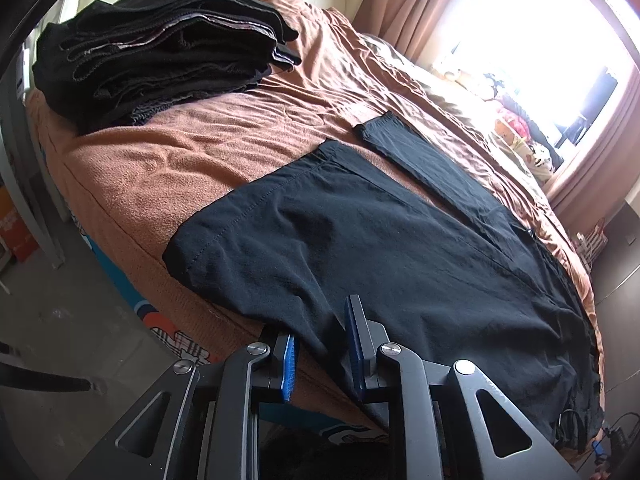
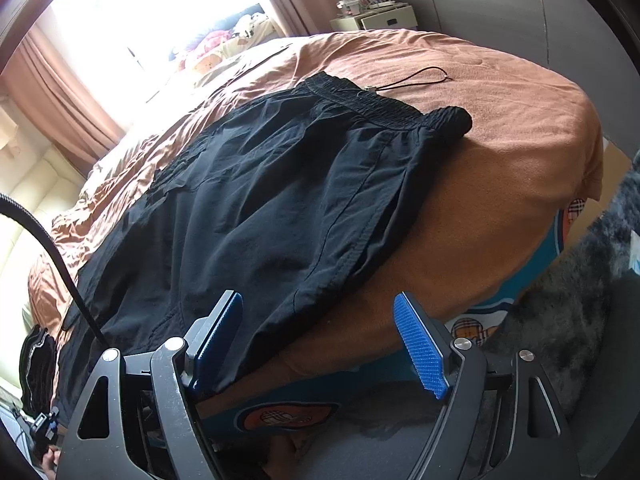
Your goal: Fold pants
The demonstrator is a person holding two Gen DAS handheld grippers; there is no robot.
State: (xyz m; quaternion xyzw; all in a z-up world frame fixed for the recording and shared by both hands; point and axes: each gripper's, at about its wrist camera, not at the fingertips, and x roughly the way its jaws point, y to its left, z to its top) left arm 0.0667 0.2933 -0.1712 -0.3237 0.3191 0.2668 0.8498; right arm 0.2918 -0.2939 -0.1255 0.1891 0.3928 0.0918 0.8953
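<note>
Pants [image 1: 360, 248] of thin black woven cloth lie spread flat on your bed, near its front edge, with fine wrinkles across the weave. One leg hem [image 1: 380, 128] points toward the window, and a stitched seam runs along the near leg. In the right wrist view, the ribbed elastic waistband [image 2: 384, 108] lies bunched at the far end, with a thin cord loop [image 2: 424, 78] just beyond it on the cover.

Your left gripper [image 1: 320, 354] has its blue ridged pads [image 1: 290, 360] drawn close on a fold of the pants edge; whether they already pinch the cloth you cannot tell. Your right gripper [image 2: 320, 340] stands released, jaws wide, one pad against the pants edge and the other over bare cover.

The bed cover [image 1: 160, 168] is a rust-orange, nappy, creased fabric. A stack of folded black garments [image 1: 160, 48] rests on it, well apart from the pants.
</note>
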